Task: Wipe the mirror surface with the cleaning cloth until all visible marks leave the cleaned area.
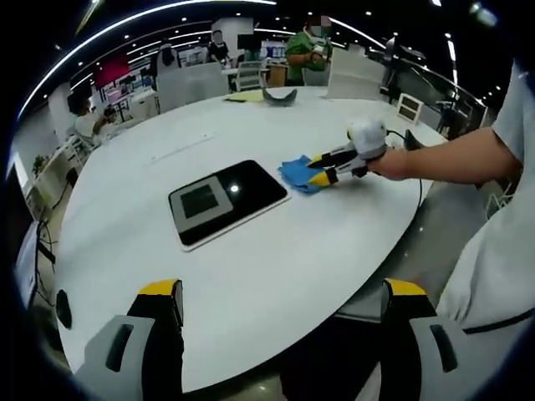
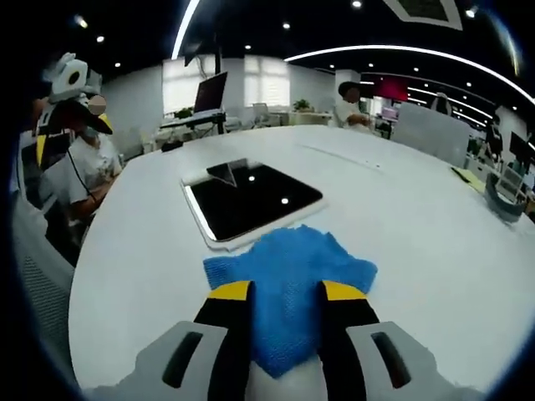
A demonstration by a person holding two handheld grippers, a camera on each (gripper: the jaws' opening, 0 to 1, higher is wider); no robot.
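The mirror is a dark rectangular slab with a white frame, lying flat on the white round table. Just right of it lies the blue cleaning cloth, with my right gripper, held by a hand, closed on its edge. In the right gripper view the cloth bunches between the yellow-tipped fingers of my right gripper, with its far edge touching the mirror. My left gripper hangs open over the table's near edge, well back from the mirror, holding nothing.
A grey curved object and a yellow sheet lie at the table's far side. Chairs and people stand beyond the table. A person sits close to the table edge.
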